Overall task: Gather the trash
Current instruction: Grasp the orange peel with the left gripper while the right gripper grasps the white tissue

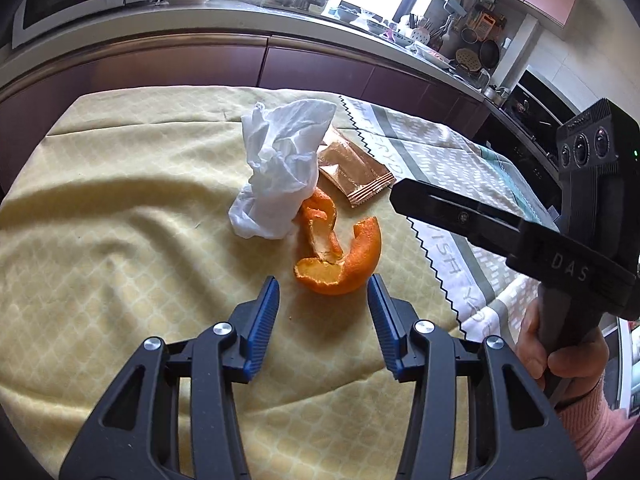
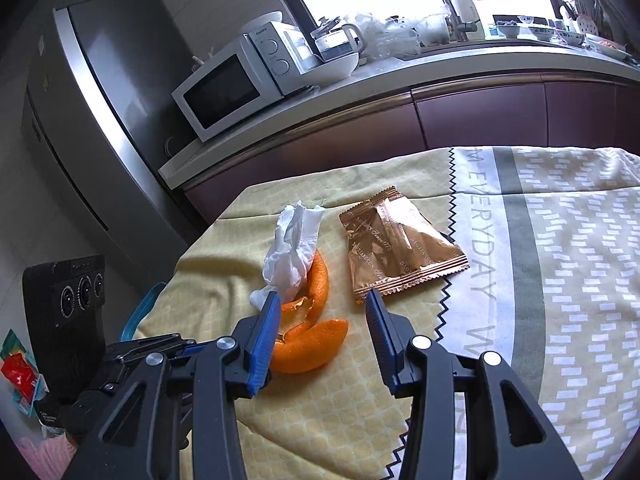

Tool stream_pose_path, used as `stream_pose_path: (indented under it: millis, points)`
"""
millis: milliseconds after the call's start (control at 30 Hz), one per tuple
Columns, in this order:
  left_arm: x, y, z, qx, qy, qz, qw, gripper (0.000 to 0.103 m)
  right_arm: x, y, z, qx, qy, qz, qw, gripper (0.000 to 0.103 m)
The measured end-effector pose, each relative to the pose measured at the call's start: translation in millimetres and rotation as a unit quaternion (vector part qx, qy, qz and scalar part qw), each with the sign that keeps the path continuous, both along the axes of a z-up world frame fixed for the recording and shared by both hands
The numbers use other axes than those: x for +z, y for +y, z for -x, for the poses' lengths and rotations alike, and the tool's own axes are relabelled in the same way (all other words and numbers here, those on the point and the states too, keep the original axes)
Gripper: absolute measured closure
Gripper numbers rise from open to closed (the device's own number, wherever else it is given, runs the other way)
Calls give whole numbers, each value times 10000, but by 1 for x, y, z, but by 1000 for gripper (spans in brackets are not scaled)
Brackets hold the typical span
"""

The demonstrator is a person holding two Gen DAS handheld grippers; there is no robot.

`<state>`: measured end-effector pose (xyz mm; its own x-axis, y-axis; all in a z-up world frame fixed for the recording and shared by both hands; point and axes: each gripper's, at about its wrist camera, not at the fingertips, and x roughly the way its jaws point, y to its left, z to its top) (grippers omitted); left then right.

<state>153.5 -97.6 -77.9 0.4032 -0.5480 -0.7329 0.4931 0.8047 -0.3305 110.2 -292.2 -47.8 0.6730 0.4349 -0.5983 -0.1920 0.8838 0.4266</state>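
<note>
My left gripper hovers with jaws spread and empty, the peel just beyond its tips. My right gripper, jaws likewise apart and empty, stands just short of the peel, over the yellow cloth. Behind the peel: the tissue, touching it; farther right, the wrapper, flat on the cloth.

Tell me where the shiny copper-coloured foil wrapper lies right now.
The copper foil wrapper lies flat on the yellow tablecloth, right of the crumpled white tissue and beyond the orange peel, beside the zigzag-edged patterned cloth.
</note>
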Motion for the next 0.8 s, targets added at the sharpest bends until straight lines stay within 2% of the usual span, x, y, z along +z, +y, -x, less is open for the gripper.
stream_pose_path:
  millis: [100,133,367,567,800]
  points:
    - [-2,-5,-7,-45,84,58,9999,64,0,-1,-4,34,8,-32,10000,61]
    - [-2,-6,-8,-67,104,79,9999,69,-1,-1,-5,51,10,-48,10000,61]
    - [3,-13,-1,-196,13,113,9997,87,1,5,-16,207,18,-94,9997,61]
    - [8,1,15,-274,-53,212,9994,89,0,18,-29,381,94,-156,9991,61]
    - [12,27,30,-153,-154,222,9995,90,-5,39,-49,494,244,-2,9985,61]
